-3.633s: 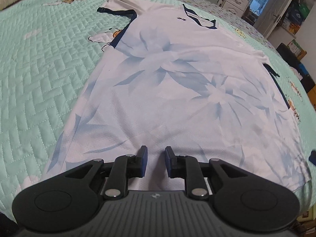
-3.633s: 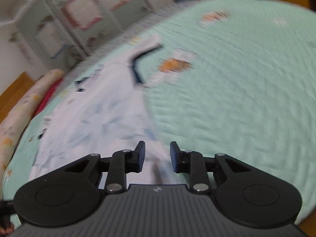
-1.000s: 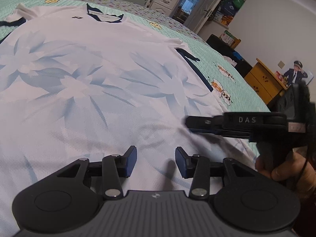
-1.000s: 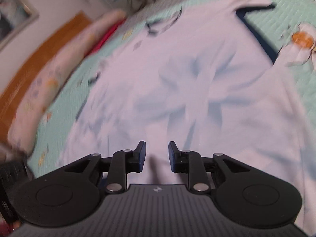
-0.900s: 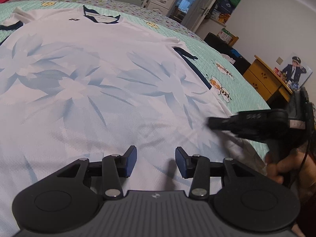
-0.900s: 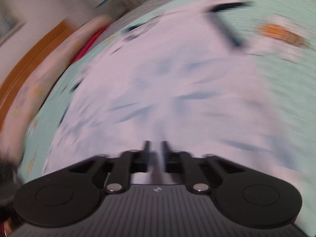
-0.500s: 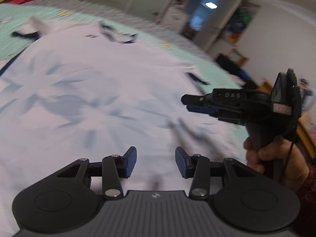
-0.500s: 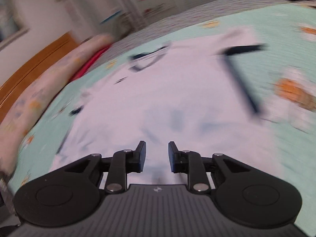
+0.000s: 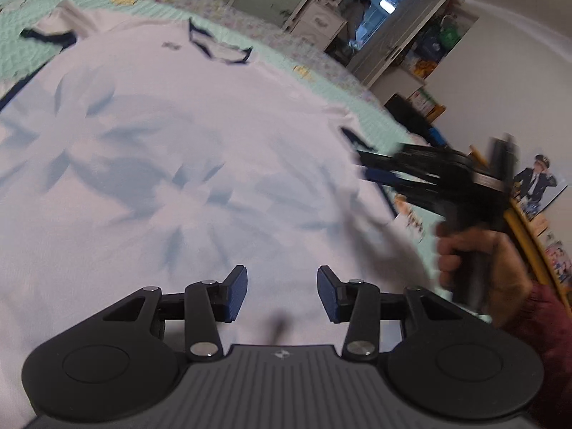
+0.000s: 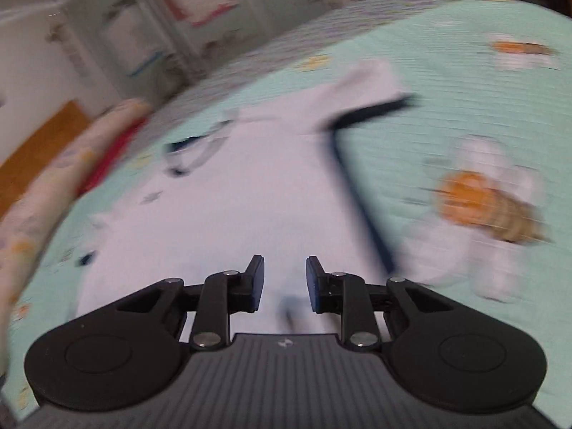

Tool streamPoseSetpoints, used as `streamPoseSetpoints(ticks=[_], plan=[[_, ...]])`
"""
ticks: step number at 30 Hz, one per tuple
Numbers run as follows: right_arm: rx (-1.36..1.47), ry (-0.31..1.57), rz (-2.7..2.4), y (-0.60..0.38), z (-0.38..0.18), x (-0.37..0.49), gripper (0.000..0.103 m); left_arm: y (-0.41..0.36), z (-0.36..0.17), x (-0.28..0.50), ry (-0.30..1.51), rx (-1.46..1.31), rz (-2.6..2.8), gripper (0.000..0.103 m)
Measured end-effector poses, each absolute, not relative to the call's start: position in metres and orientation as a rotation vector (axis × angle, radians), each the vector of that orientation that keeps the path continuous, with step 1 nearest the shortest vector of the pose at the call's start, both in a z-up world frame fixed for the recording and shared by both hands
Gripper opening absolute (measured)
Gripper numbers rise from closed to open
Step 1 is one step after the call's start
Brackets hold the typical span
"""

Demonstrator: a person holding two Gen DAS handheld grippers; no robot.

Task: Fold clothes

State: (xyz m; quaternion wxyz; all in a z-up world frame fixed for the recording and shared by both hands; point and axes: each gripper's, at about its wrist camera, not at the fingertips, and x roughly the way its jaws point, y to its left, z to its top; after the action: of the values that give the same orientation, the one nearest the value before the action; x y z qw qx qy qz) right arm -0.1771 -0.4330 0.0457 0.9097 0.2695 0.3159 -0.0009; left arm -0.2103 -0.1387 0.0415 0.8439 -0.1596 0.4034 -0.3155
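Shirt is laid flat on the bed, nothing folded yet. Left gripper and right gripper are held open, empty; right sleeve probably gets grabbed next.

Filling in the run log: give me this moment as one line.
shirt: flat on bed | left gripper: open, empty | right gripper: jaws just opening, empty

Shirt: white, pale blue floral print, navy trim. Bedspread: mint green, quilted, orange-and-white cartoon motifs. Sleeve, lower right: maroon.
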Motion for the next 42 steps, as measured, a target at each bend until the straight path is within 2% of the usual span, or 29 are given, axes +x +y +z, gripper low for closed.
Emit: streamPoseSetpoints(ticks=[6,7,8,10,12,14,16,19,21,22,25,29,31,34,36,37,39,42], plan=[[0.483,0.788,0.161,-0.410,0.025,-0.113,0.027,-0.147,0.053,-0.184,0.838,-0.341,-0.626,0.046],[0.504,0.788,0.138,-0.420,0.021,-0.114,0.023,-0.148,0.052,-0.179,0.839,-0.338,-0.611,0.046],[0.537,0.778,0.103,-0.434,0.018,-0.118,0.015,-0.149,0.052,-0.174,0.840,-0.336,-0.596,0.046],[0.554,0.751,-0.003,-0.457,0.017,-0.129,0.009,-0.148,0.044,-0.167,0.870,-0.346,-0.556,0.046],[0.502,0.718,-0.116,-0.465,0.026,-0.142,0.012,-0.146,0.037,-0.162,0.903,-0.368,-0.523,0.046],[0.495,0.694,-0.093,-0.462,0.033,-0.147,0.028,-0.148,0.035,-0.159,0.915,-0.387,-0.509,0.046],[0.515,0.691,0.015,-0.451,0.036,-0.147,0.032,-0.156,0.040,-0.158,0.901,-0.380,-0.528,0.046],[0.514,0.731,0.127,-0.440,0.028,-0.136,0.033,-0.168,0.048,-0.152,0.871,-0.380,-0.555,0.047],[0.519,0.745,0.075,-0.452,0.019,-0.130,0.032,-0.176,0.049,-0.146,0.836,-0.369,-0.565,0.054],[0.541,0.733,0.030,-0.463,0.016,-0.130,0.026,-0.178,0.047,-0.142,0.815,-0.356,-0.553,0.055],[0.566,0.665,-0.086,-0.488,0.023,-0.138,0.024,-0.179,0.026,-0.136,0.791,-0.324,-0.503,0.056],[0.543,0.594,-0.086,-0.495,0.040,-0.144,0.037,-0.177,0.007,-0.154,0.659,-0.297,-0.525,0.058],[0.536,0.601,-0.003,-0.485,0.045,-0.136,0.039,-0.175,0.005,-0.160,0.618,-0.304,-0.537,0.062],[0.492,0.693,0.050,-0.470,0.039,-0.114,0.040,-0.163,0.000,-0.152,0.627,-0.404,-0.574,0.067],[0.509,0.693,-0.004,-0.477,0.038,-0.110,0.039,-0.161,0.000,-0.152,0.625,-0.417,-0.578,0.067],[0.522,0.688,-0.037,-0.482,0.037,-0.109,0.035,-0.161,0.000,-0.152,0.625,-0.422,-0.580,0.067],[0.547,0.677,-0.104,-0.492,0.036,-0.107,0.036,-0.162,0.001,-0.153,0.620,-0.415,-0.580,0.067],[0.668,0.546,-0.189,-0.515,0.040,-0.119,0.049,-0.160,0.000,-0.151,0.619,-0.434,-0.587,0.067]])
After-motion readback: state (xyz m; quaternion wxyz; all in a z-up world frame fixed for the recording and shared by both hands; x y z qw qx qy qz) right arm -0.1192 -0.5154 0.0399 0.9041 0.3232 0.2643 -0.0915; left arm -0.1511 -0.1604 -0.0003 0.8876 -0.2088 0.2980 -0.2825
